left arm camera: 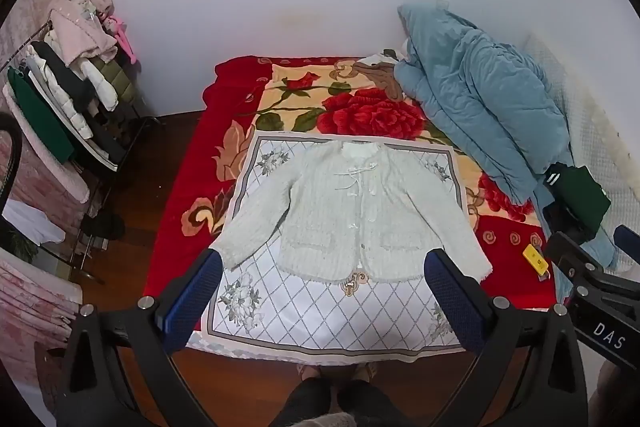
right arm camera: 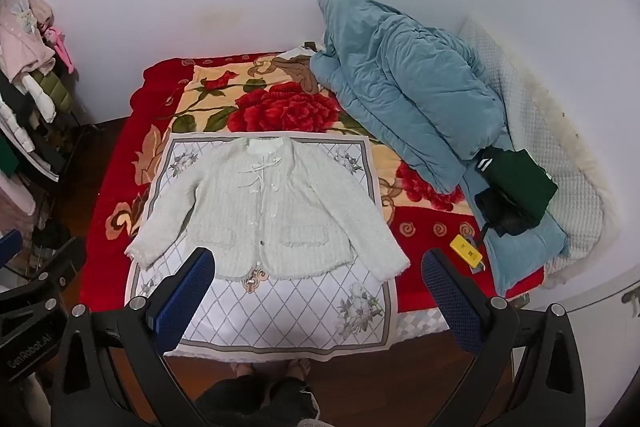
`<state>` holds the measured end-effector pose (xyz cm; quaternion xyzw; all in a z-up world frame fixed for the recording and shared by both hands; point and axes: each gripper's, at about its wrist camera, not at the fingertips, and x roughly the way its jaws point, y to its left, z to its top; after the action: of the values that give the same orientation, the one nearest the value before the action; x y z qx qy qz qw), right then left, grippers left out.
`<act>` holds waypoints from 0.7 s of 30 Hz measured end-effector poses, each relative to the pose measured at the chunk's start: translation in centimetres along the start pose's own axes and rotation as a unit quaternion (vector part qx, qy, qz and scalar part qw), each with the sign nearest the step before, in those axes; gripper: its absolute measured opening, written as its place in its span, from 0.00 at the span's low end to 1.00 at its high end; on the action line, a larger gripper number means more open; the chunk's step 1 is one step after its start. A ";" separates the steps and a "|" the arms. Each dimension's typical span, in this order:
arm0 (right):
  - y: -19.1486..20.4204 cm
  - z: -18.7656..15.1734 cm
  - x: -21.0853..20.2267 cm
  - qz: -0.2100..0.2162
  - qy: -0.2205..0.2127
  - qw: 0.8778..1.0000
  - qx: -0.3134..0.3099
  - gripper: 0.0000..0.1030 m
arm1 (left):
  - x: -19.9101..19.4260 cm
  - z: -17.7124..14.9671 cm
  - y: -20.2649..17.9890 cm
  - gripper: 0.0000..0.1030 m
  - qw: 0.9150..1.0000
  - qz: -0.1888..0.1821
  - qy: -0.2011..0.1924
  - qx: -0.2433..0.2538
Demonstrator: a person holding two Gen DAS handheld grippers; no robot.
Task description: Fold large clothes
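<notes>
the white jacket (left arm camera: 352, 215) lies spread flat on the patterned cloth (left arm camera: 320, 311) at the bed's (left arm camera: 172, 235) near edge, ready for folding, with left gripper (left arm camera: 324, 291) and right gripper (right arm camera: 316, 287) both hovering wide-fingered and empty

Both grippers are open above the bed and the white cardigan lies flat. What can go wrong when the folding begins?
1. The white cardigan lies on a loose patterned cloth; the left gripper or right gripper may pinch both together.
2. Its front ties may catch on a finger.
3. The right sleeve cuff reaches the cloth's edge near the yellow device, which might get dragged.
</notes>
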<state>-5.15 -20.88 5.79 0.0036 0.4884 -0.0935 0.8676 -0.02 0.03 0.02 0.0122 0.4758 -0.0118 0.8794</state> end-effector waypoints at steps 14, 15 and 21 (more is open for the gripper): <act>0.1 -0.3 -0.3 -0.004 -0.005 1.000 -0.002 1.00 | -0.1 -0.1 0.0 1.00 1.000 -0.002 -0.002 -0.002; 0.2 -0.1 -0.5 -0.004 -0.005 1.000 -0.001 1.00 | -0.1 -0.1 0.1 1.00 1.000 -0.003 -0.002 -0.002; 0.1 -0.1 -0.5 -0.006 -0.005 1.000 -0.002 1.00 | -0.6 0.4 0.0 1.00 1.000 -0.003 -0.004 -0.003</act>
<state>-5.49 -20.66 6.18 -0.0016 0.4843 -0.0976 0.8694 0.00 -0.01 0.75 0.0083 0.4719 -0.0129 0.8815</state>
